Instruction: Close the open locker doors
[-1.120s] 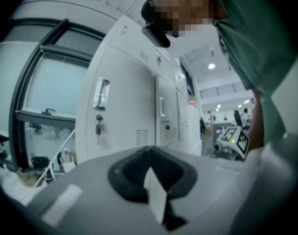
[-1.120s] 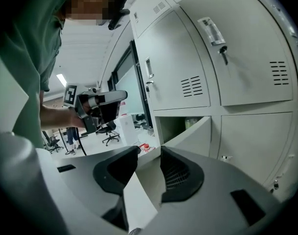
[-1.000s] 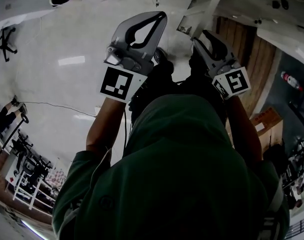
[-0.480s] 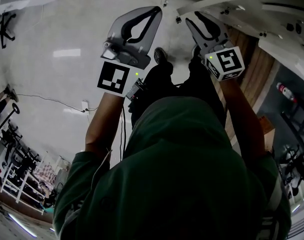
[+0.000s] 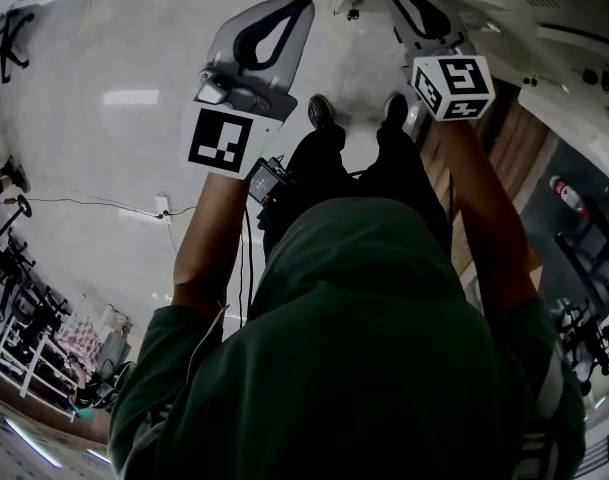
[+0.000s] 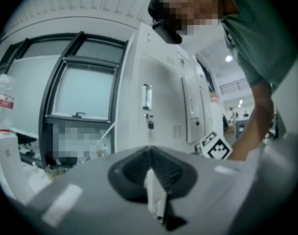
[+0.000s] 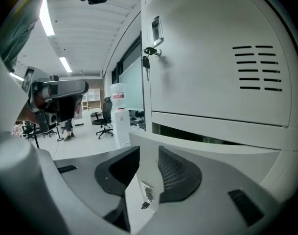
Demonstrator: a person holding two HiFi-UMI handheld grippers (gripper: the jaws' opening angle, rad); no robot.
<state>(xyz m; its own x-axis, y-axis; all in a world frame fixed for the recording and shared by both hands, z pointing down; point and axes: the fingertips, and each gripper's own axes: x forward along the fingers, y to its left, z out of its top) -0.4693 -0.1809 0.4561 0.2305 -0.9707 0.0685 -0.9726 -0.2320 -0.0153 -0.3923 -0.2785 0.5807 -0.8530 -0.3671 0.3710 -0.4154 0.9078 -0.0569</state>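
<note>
Fingers of right gripper apart, just been narrowing, straddling free edge of lower locker door; pad contact unclear. Likely set there to catch edge and swing door home. Door ajar: dark slit behind it, locker contents hidden. Upper locker door flush, key in lock. Fingers of left gripper closed on nothing, probably spare, facing row of shut lockers.

The locker door looks smooth painted metal, the floor glossy, the shirt matt cloth.
</note>
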